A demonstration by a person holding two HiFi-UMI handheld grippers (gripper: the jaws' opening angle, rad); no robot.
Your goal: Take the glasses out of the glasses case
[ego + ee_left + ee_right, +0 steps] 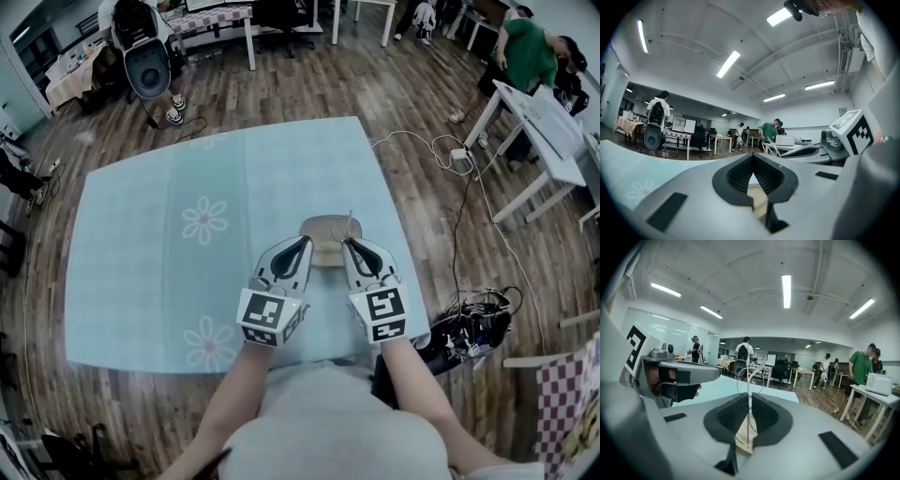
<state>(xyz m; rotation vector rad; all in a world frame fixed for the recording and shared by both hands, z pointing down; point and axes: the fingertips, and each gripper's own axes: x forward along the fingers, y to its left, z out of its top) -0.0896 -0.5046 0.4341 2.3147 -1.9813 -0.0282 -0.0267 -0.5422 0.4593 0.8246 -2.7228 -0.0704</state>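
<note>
The tan glasses case (324, 231) lies on the light blue tablecloth (150, 272), near the table's front edge. My right gripper (347, 242) is shut on thin wire-framed glasses (349, 221). In the right gripper view one temple of the glasses (748, 380) stands upright between the pads (761, 416), with the lens rims above the tips and the case (742, 433) below. My left gripper (307, 242) reaches over the case's left edge. Its jaws are shut (753, 157), tip against tip, with nothing showing between them. The case (757, 194) shows below through the gap.
A tangle of cables (473, 323) lies on the wooden floor right of the table. A white desk (544, 131) stands further right, with a person in green (525, 52) beside it. A speaker on a stand (145, 66) is at the back left.
</note>
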